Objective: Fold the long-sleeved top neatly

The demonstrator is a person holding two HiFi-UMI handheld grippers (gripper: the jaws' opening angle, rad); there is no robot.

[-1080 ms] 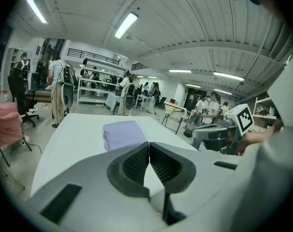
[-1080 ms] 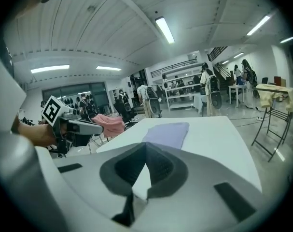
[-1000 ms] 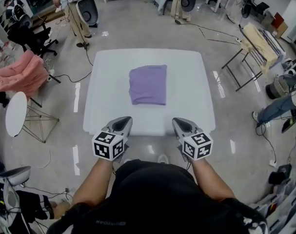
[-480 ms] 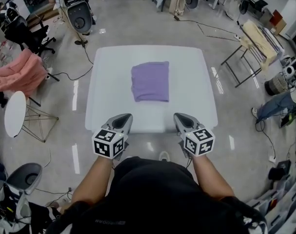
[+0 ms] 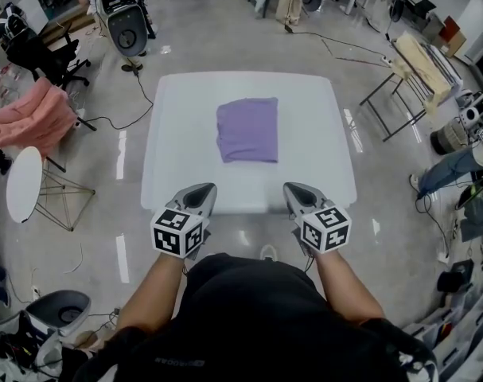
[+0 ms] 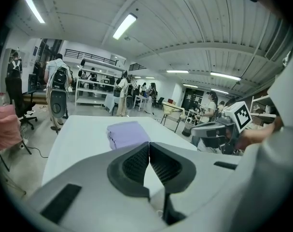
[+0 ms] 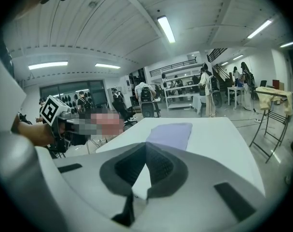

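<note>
Ahead of us, table (image 5: 173, 146): white and rectangular, it fills the middle of our head view on a shiny grey floor (image 5: 106, 70). We stand at its near edge.
Pink cloth (image 5: 34, 122): we see it heaped over a seat on the left, well apart from the table.
Long-sleeved top (image 5: 247, 130): lilac and folded into a compact rectangle. It lies flat around the middle of the table, a little toward the far side and well apart from both grippers.
Left gripper (image 5: 203, 191): we hold it over the table's near edge, on the left, pointing toward the top. Its jaws are clenched pad against pad, with only the white tabletop showing beyond them.
Right gripper (image 5: 294, 189): we hold it level with the left one, further right along the same near edge. Its jaws are likewise pressed together and grasp nothing.
</note>
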